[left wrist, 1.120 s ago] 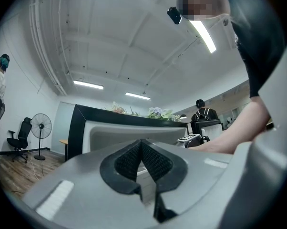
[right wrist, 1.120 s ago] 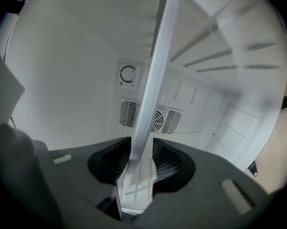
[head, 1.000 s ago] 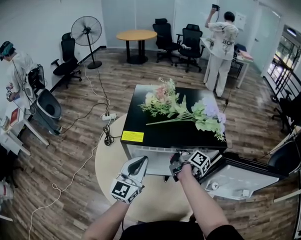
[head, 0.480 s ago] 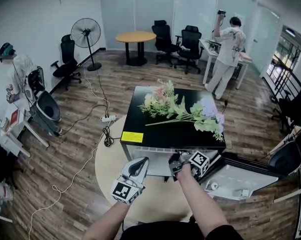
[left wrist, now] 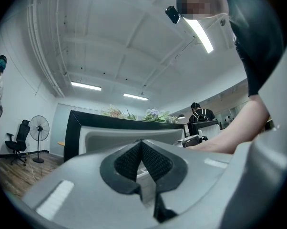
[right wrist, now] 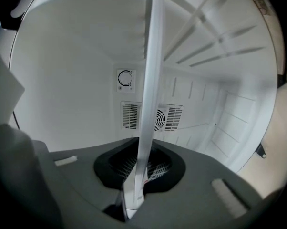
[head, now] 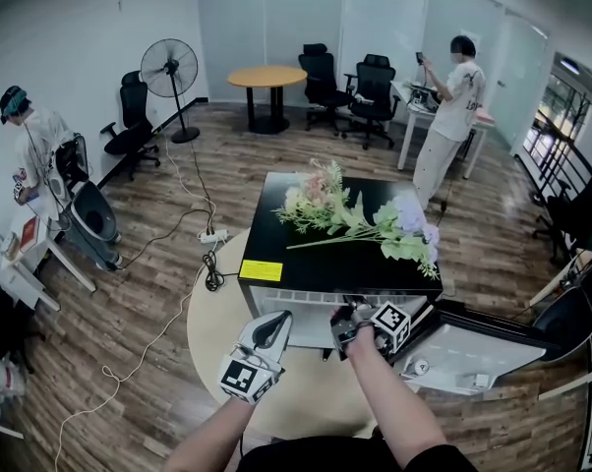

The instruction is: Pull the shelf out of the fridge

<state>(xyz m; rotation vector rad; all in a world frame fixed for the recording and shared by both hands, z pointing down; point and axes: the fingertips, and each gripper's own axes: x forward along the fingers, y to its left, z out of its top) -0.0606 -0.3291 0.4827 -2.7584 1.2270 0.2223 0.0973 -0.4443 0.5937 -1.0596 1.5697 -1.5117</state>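
At the mouth of the black-topped white mini fridge (head: 306, 254), the right claw (right wrist: 139, 168) has finished its squeeze: over the last second its jaws drew in and they now sit clamped on the front edge of the thin white plastic shelf (right wrist: 150, 80). The right gripper view shows that edge running straight up between the dark ribbed pads (right wrist: 158, 168), with no gap visible on either side. Because the claw is rolled over, the shelf reads as an upright strip. Behind it are the white inner walls, the slotted fan vent (right wrist: 169, 118) and the round thermostat dial (right wrist: 126, 80).

From the head view the claw itself has not shifted against the fridge front, so the shelf appears to be seated inside on its rails. Only the grip has changed, not the shelf's position. In my judgement that puts the task at the end of grasping, with the pull about to begin. The next move calls for a straight draw toward the person, level with the rails, so the thin edge does not twist out of the pads.

The left claw (left wrist: 142, 159) hangs just beside the fridge with its jaws together on nothing (free to steady the shelf later). The spray of pale artificial flowers (head: 360, 214) lies on top of the fridge. The white fridge door (head: 473, 347) stands swung wide to the right. The round beige bench (head: 212, 303) carries it all.
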